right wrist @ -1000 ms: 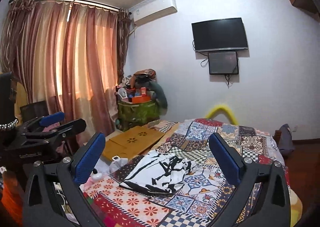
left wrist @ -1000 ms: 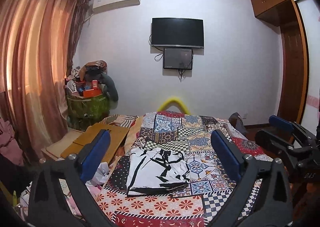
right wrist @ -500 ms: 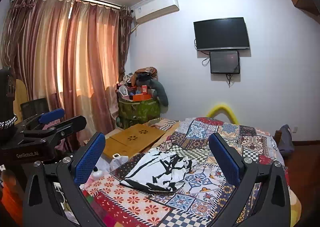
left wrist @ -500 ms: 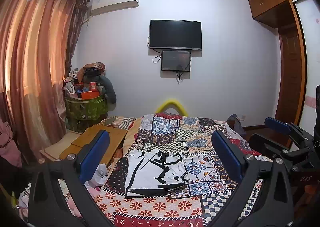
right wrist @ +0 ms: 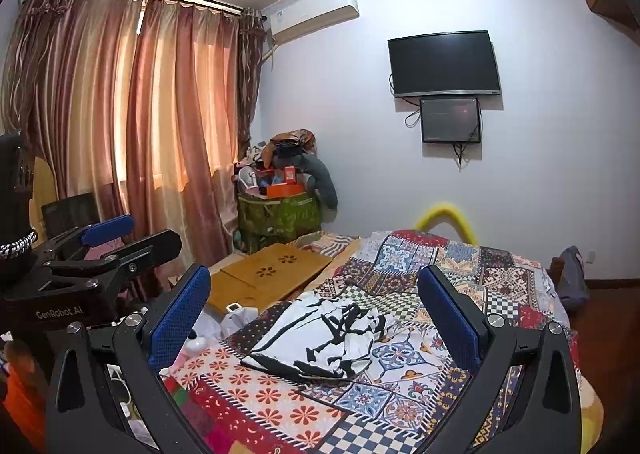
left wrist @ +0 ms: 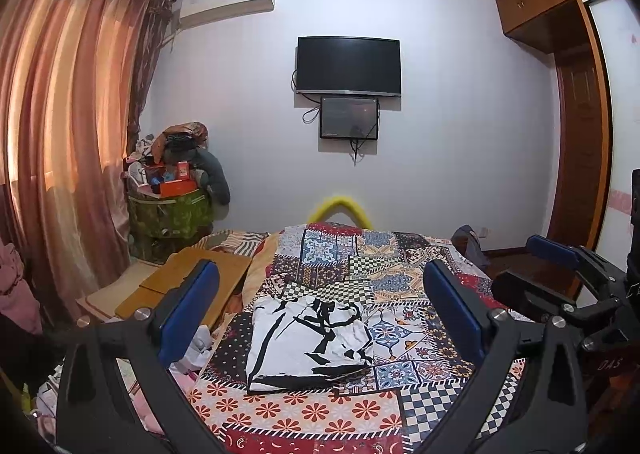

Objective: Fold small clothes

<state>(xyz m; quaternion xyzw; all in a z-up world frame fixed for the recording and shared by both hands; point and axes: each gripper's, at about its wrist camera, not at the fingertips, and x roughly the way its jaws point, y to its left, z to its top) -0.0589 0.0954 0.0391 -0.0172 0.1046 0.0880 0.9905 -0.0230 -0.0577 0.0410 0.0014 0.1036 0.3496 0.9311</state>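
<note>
A black-and-white patterned garment (left wrist: 308,338) (right wrist: 324,338) lies folded flat on the near part of the patchwork bedspread (left wrist: 360,278) (right wrist: 460,274), well apart from both grippers. The left gripper (left wrist: 320,306) (right wrist: 132,242) hovers above the bed's near edge with its blue pads spread wide, gripping nothing, and the right gripper (right wrist: 316,318) (left wrist: 532,266) beside it is equally wide apart and empty. A wooden lap desk (left wrist: 192,282) (right wrist: 268,274) sits left of the bed.

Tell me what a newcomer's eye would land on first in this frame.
The black-and-white garment lies flat in the middle of the loud patchwork bedspread, framed between the open blue-padded jaws of the left gripper. Behind it, a dark TV hangs on the far wall, with glowing reddish curtains at left.
</note>
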